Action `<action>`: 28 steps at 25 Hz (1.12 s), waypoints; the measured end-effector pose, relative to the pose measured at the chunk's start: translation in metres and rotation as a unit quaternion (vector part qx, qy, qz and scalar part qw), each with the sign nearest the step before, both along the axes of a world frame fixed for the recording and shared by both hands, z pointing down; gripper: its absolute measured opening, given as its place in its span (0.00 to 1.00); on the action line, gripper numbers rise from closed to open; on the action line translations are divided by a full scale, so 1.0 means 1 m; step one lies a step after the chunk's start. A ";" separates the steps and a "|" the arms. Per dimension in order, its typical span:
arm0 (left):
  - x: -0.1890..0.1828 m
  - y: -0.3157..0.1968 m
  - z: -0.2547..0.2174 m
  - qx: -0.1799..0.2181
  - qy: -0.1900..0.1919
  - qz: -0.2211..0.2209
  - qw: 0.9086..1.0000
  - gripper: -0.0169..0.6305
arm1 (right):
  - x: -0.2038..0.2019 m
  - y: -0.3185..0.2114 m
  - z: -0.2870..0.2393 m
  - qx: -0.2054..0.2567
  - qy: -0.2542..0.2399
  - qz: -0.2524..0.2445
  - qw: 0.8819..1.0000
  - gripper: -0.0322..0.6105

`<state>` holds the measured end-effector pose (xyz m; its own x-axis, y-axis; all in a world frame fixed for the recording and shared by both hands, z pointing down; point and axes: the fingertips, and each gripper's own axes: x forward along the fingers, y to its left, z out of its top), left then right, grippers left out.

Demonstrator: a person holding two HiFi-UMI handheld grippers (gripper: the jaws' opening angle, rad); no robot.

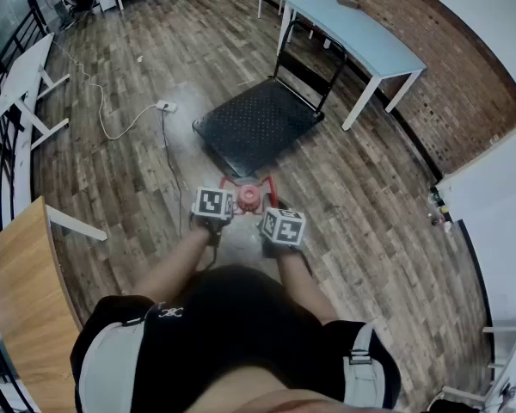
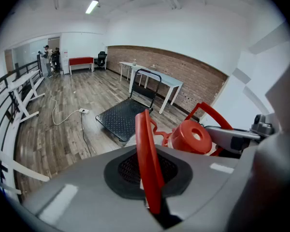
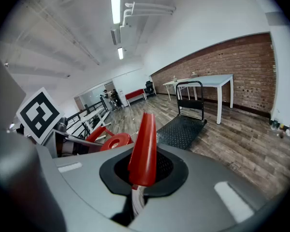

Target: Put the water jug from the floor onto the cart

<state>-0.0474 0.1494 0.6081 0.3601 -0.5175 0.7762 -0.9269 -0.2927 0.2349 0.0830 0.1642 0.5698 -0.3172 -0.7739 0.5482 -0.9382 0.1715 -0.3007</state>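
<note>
The water jug shows in the head view as a red cap (image 1: 249, 197) with red loop handles on both sides; its body is mostly hidden under my hands. My left gripper (image 1: 225, 203) is shut on the left red handle (image 2: 147, 153), my right gripper (image 1: 267, 215) on the right red handle (image 3: 144, 146). In each gripper view the handle stands edge-on, pinched between the grey jaws, with the cap (image 2: 192, 137) (image 3: 116, 141) just beyond. The black flat cart (image 1: 258, 123) with its upright push bar stands on the wooden floor a short way ahead of the jug.
A light-blue table (image 1: 353, 33) stands behind the cart along the brick wall. A white cable and power strip (image 1: 165, 106) lie on the floor to the cart's left. A wooden tabletop (image 1: 21, 299) is close on my left. People (image 2: 50, 57) stand far off.
</note>
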 end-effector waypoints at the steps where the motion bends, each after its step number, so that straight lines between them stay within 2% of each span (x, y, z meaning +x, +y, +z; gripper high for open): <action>1: -0.001 -0.001 -0.001 0.001 -0.001 0.000 1.000 0.03 | -0.001 0.000 -0.001 0.000 0.001 -0.001 1.000 0.07; 13: -0.007 -0.010 -0.005 0.007 0.002 0.011 1.000 0.03 | -0.007 -0.006 0.000 -0.005 -0.021 0.014 1.000 0.08; 28: -0.018 -0.025 -0.003 0.005 0.019 0.031 0.999 0.04 | -0.021 -0.015 0.003 -0.007 -0.002 0.032 0.999 0.08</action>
<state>-0.0652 0.1248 0.6050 0.4214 -0.5016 0.7555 -0.8972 -0.3518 0.2669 0.0621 0.1489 0.5724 -0.2690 -0.7849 0.5582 -0.9460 0.1066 -0.3060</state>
